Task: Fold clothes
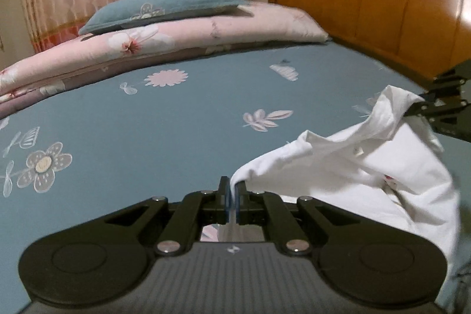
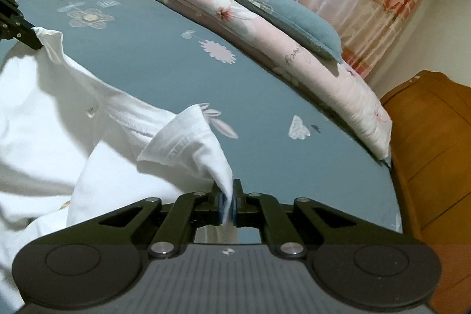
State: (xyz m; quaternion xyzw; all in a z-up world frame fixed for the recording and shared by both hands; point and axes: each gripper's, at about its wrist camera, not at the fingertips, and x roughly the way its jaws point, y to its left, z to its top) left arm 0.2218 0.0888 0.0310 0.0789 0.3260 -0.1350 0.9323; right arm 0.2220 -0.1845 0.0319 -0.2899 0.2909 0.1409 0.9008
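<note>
Left gripper (image 1: 234,190) jaws clamped on white shirt (image 1: 353,167) edge, shirt hanging above blue bed sheet (image 1: 176,122); right wrist view: right gripper (image 2: 227,200) jaws pinched shut on shirt corner, pink quilt (image 2: 323,84) beyond

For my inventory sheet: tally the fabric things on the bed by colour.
White: 1, shirt
Pink: 1, quilt
Blue: 2, pillow, sheet
Total: 4
</note>
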